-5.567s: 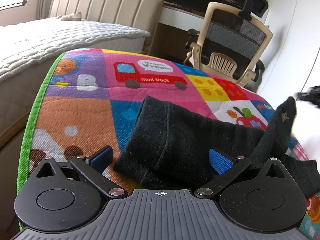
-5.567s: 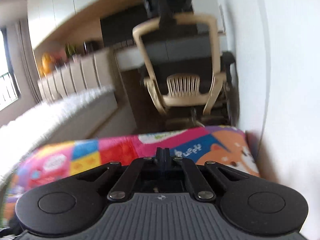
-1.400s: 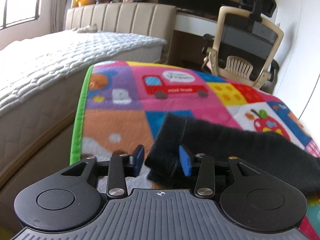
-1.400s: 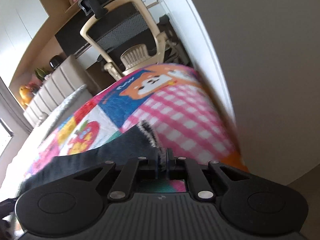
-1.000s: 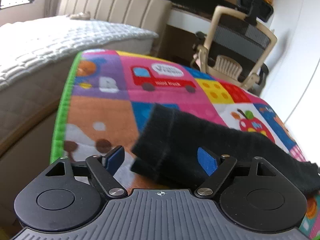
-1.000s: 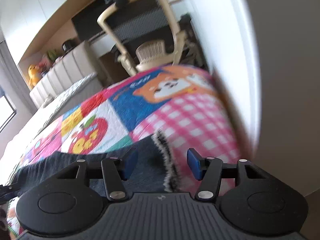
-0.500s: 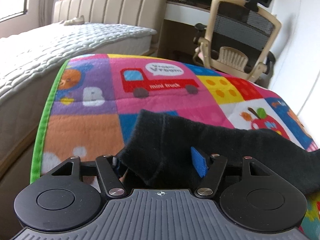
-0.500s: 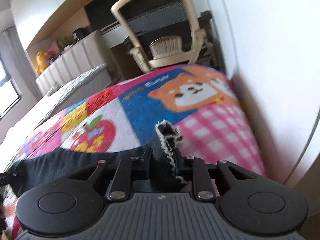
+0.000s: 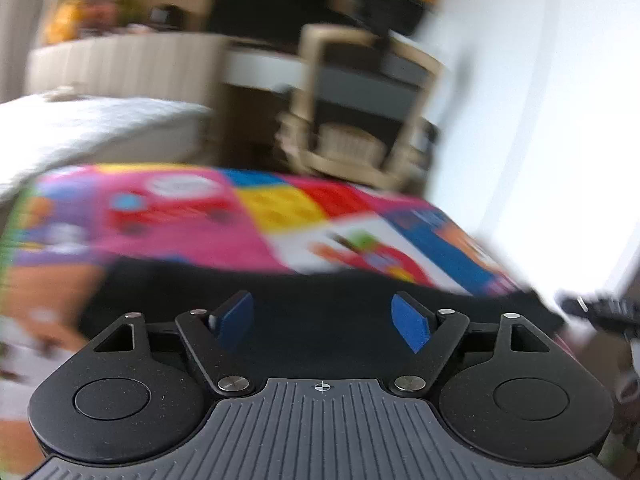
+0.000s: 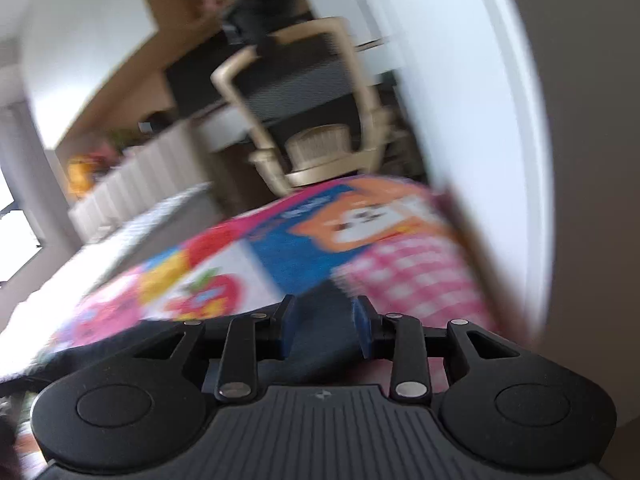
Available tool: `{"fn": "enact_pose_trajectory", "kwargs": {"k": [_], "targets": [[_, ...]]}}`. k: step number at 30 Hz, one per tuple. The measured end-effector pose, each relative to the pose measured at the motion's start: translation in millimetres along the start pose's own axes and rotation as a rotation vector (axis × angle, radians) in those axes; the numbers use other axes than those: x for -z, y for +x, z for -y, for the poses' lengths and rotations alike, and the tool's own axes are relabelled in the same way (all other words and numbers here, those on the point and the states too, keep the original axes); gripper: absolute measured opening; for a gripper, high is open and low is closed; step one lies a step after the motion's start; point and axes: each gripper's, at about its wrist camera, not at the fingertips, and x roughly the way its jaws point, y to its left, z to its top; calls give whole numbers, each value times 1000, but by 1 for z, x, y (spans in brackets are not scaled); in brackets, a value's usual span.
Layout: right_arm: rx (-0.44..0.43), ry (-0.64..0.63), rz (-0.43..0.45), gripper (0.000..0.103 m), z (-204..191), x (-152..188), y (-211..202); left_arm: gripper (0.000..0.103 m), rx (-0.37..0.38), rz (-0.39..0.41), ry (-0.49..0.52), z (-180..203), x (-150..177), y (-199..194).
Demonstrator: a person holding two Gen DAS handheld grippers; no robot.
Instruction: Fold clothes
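A black garment (image 9: 320,280) lies stretched across the colourful play mat (image 9: 280,208); both views are blurred by motion. My left gripper (image 9: 322,320) hovers low over the garment's middle. Its jaws are opening and the blue pads (image 9: 408,326) stand wide apart, pressing on nothing. In the right wrist view the garment's right end (image 10: 324,320), with a pale frayed hem, lies between the fingers of my right gripper (image 10: 324,326). Those jaws are opening too, and the pads (image 10: 362,330) stand a little off the cloth.
A beige office chair (image 9: 360,120) stands at a desk beyond the mat's far edge. A white quilted bed (image 9: 80,128) runs along the left. A white wall (image 10: 460,100) borders the mat on the right, close to the pink checked patch (image 10: 412,276).
The left gripper let go of the garment's left end, widened and swung right over its middle. The right gripper, shut on the hem half a second ago, has parted its jaws.
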Motion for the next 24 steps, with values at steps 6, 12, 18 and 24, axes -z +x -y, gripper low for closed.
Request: {"fn": "enact_pose_trajectory", "kwargs": {"k": [6, 12, 18, 24], "targets": [[-30, 90, -81, 31, 7, 23, 27, 92, 42, -73, 83, 58, 25, 41], [-49, 111, -71, 36, 10, 22, 27, 94, -20, -88, 113, 65, 31, 47], [-50, 60, -60, 47, 1, 24, 29, 99, -50, -113, 155, 71, 31, 56], [-76, 35, -73, 58, -1, 24, 32, 103, -84, -144, 212, 82, 31, 63]]}}
